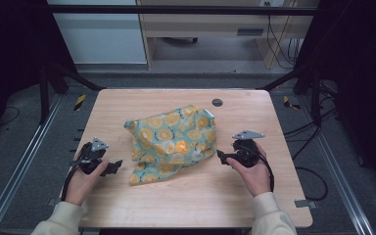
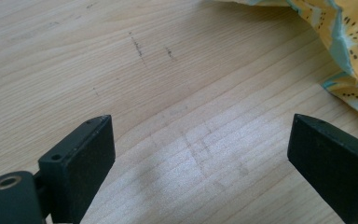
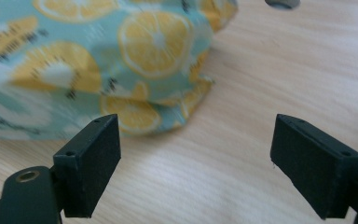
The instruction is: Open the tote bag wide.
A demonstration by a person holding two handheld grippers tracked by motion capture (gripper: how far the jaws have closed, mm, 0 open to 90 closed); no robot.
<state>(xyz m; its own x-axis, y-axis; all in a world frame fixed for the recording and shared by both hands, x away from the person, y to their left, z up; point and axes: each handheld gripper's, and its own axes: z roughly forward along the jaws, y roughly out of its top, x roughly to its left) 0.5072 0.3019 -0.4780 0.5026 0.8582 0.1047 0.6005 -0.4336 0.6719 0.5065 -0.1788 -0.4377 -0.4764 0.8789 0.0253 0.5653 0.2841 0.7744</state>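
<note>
The cloth (image 1: 174,144) lies mid-table (image 1: 196,196), between the left tool (image 1: 111,168) and the right tool (image 1: 222,157)

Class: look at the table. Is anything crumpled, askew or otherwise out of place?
Yes. The cloth lies bunched and creased mid-table, its corners uneven rather than spread flat. Both tongs, left and right, are open beside it, empty.

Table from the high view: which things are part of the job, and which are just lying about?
In the job:
- crumpled lemon-print cloth
- left tool, open, beside it
- right tool, open, beside it

Lying about:
- dark round cap set in the table
</note>
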